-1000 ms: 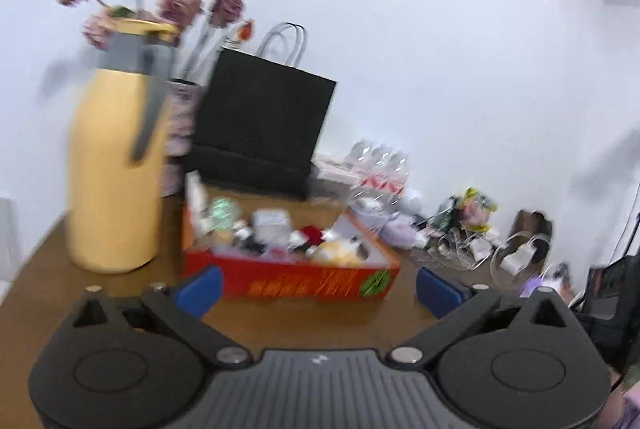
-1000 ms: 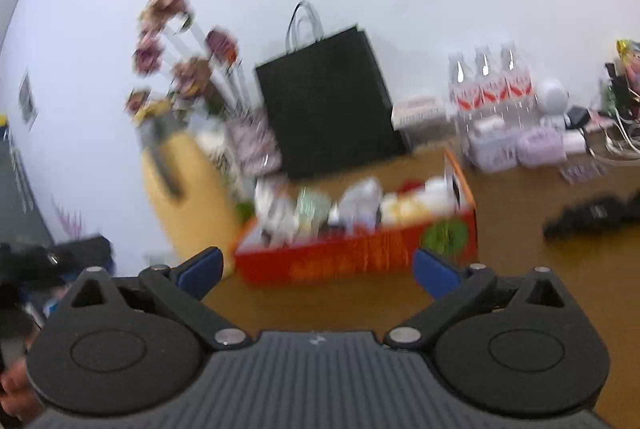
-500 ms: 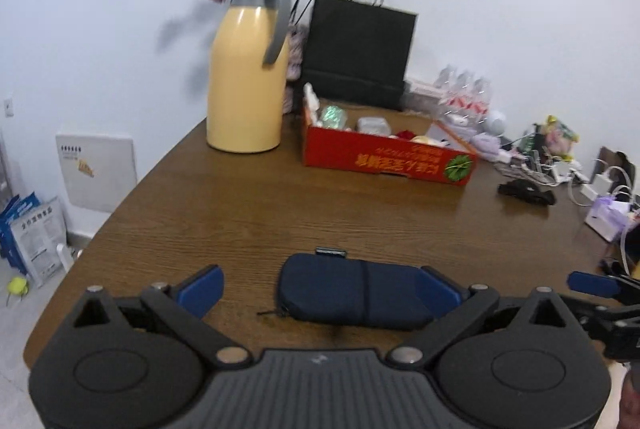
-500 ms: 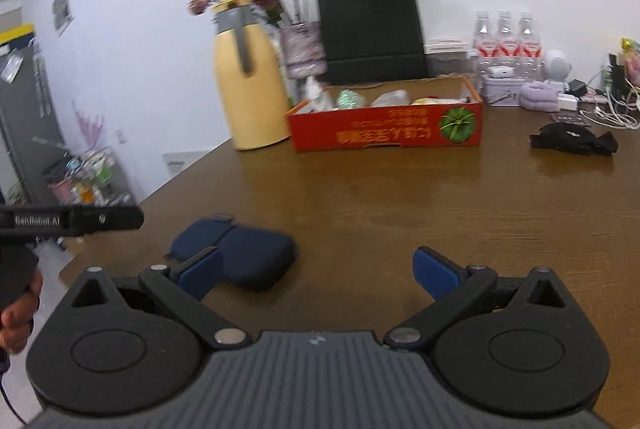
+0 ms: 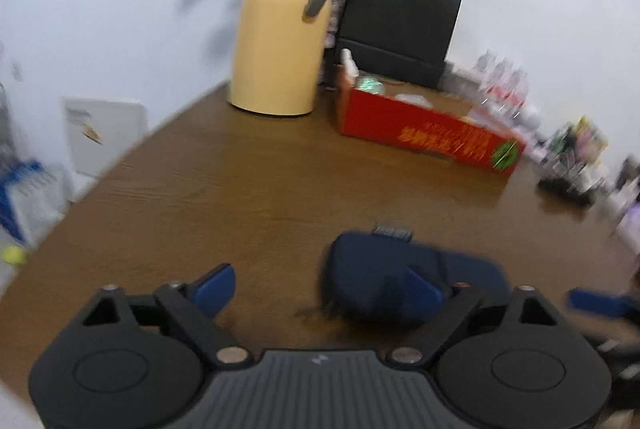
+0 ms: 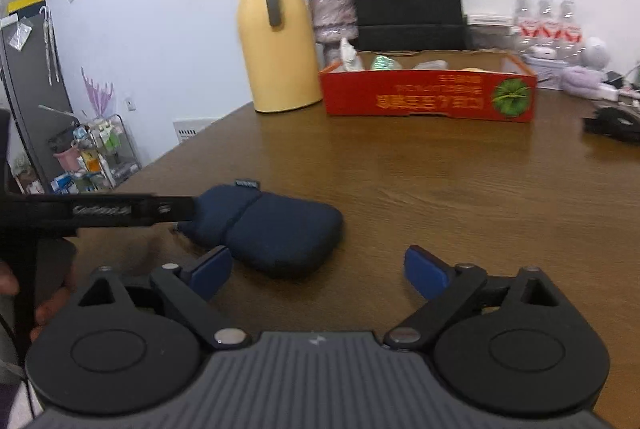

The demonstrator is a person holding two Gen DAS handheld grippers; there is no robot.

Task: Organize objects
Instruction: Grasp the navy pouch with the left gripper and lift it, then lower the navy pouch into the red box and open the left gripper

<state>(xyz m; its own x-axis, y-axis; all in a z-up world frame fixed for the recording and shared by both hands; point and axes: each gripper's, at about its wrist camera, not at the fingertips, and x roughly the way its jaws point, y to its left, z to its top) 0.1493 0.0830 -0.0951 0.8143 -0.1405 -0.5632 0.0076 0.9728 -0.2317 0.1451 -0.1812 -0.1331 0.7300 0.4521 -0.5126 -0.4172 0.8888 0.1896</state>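
Soft navy pouch [image 6: 264, 227] lies low centre on bare wood-grain table [image 6: 440, 181]; both grippers' fingers [image 5: 214, 285] [image 6: 424, 271] apart, just narrowing, empty.

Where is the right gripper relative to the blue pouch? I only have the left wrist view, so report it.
Observer: The right gripper sits just short of the blue pouch; its fingers have just been closing slightly, with nothing between them.
Operator: Report my left gripper from that side.
Observer: The left gripper has also been closing; one of its fingers reaches over the pouch's left end, not pinching it.
Operator: Name the blur at far right.
Observer: Three clear bottles with red labels, behind the red box.
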